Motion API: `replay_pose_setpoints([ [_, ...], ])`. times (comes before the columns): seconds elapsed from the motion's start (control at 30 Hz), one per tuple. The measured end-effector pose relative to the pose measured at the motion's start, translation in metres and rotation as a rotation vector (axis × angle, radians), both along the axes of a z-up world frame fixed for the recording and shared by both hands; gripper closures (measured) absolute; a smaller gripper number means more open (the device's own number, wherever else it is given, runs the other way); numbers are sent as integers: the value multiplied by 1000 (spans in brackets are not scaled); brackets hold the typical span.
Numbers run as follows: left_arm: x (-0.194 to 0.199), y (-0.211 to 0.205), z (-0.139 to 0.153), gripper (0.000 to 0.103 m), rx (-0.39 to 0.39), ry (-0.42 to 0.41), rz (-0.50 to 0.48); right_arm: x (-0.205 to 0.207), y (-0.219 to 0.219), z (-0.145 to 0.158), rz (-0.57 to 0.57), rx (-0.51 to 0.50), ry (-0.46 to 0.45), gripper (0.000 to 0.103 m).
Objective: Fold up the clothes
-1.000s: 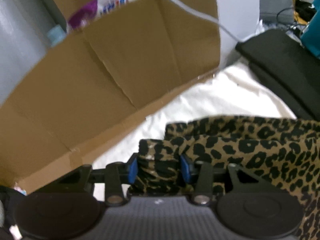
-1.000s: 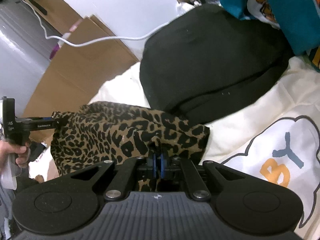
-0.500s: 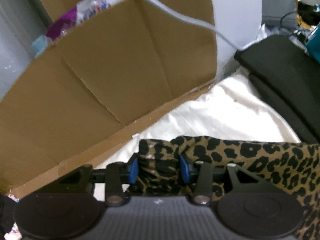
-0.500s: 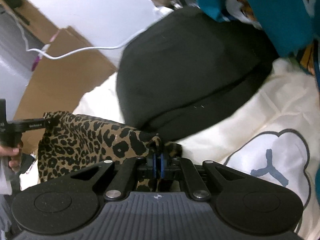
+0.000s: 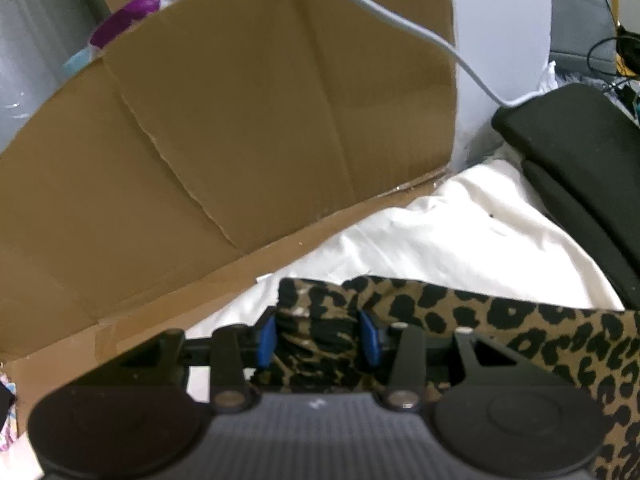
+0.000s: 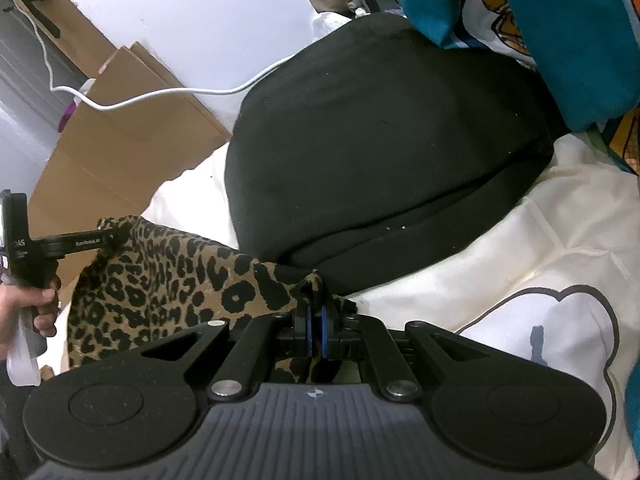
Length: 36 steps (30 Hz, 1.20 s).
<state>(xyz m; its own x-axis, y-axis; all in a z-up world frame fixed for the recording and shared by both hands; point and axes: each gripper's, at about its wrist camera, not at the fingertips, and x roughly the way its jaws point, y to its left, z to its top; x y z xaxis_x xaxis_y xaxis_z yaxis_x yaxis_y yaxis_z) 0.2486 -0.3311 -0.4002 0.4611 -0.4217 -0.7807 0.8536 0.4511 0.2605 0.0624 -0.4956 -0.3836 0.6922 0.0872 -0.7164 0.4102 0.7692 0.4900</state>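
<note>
While a thick bunch of the leopard-print garment (image 5: 320,344) fills the gap between its blue pads, the left claw (image 5: 318,340) stands partly open, clamped on that bundle. From there the cloth runs off to the right, stretched above the white bedding (image 5: 460,248). The right claw (image 6: 316,330) has its blue pads almost pressed together, pinching a thin corner of the same garment. In the right wrist view the leopard cloth (image 6: 168,276) spans leftward to the other claw (image 6: 116,238), whose handle a hand (image 6: 24,304) grips at the frame's edge. Just past the garment lies a black cushion (image 6: 380,152) on the bedding. Farther off, a brown cardboard sheet (image 5: 248,128) leans upright beside the bed, with a white cable (image 5: 400,20) draped across it toward the cushion. A teal printed fabric (image 6: 568,40) hangs at the upper right.
</note>
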Motion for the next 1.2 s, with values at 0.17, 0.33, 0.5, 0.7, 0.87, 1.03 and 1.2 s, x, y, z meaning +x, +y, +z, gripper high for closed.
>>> replay_pose_setpoints([
  [0.17, 1, -7, -16, 50, 46, -7, -4, 3, -1, -6, -1, -25, 16, 100],
  [0.33, 6, -7, -12, 41, 90, 14, 8, 5, -1, -7, -11, -21, 52, 92],
  [0.5, 2, 4, 15, 42, 104, 8, -26, -4, 8, 6, -39, -110, 63, 72],
  [0.7, -13, 16, 42, 47, 112, -18, -98, -19, 10, 22, -58, -99, -4, 72],
  [0.87, -21, 16, 49, 62, 90, 44, -161, -14, 26, 46, -22, -248, -60, 73],
  [1.03, -13, 19, 25, 81, 168, 112, -148, 4, 41, 40, 97, -219, -92, 75],
  [1.2, -3, 28, 1, 77, 183, 126, -131, 15, 39, 22, 126, -199, -46, 75],
])
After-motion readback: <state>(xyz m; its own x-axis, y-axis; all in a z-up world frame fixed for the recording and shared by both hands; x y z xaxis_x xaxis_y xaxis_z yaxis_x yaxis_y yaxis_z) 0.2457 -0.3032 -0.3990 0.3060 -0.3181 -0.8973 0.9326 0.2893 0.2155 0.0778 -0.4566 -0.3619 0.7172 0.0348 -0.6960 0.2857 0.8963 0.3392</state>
